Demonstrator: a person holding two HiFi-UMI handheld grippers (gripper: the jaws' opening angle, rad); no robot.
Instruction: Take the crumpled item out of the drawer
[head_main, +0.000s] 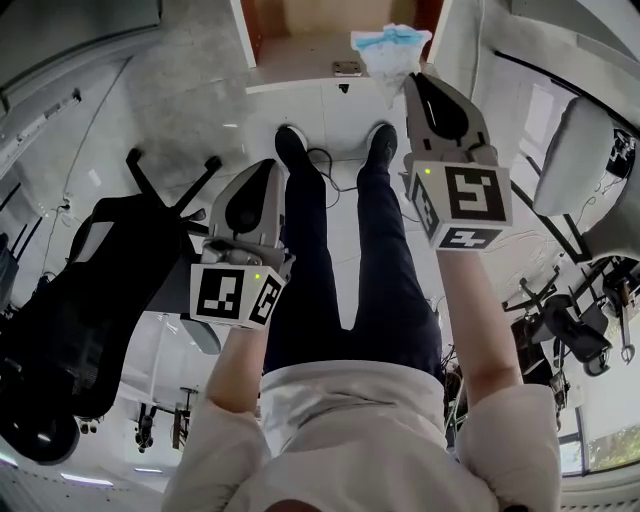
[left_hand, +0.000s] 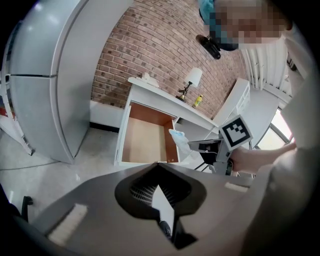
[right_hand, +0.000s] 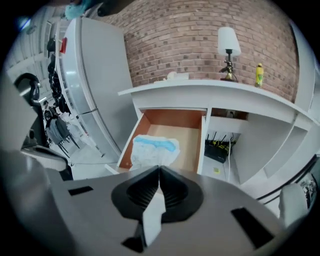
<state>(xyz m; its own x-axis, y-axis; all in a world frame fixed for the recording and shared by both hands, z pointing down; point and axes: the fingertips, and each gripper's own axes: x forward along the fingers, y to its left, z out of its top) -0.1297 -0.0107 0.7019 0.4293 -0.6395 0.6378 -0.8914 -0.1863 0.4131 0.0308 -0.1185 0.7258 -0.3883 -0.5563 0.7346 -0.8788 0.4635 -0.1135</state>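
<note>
A crumpled white and blue item (head_main: 390, 48) hangs above the front edge of the open wooden drawer (head_main: 300, 55). My right gripper (head_main: 410, 80) is shut on its lower part. In the right gripper view the item (right_hand: 152, 150) bulges just past the closed tips of the right gripper (right_hand: 160, 168), with the bare drawer (right_hand: 190, 135) behind it. The left gripper view shows the item (left_hand: 178, 136) held beside the drawer's (left_hand: 145, 140) right wall. My left gripper (head_main: 268, 166) hangs lower left over the floor, its jaws together with nothing in them (left_hand: 159, 164).
A black office chair (head_main: 100, 270) stands at the left and a white chair (head_main: 580, 160) at the right. A grey refrigerator (left_hand: 50, 75) is left of the white desk. A lamp (right_hand: 228, 42) and a yellow bottle (right_hand: 258, 75) stand on top.
</note>
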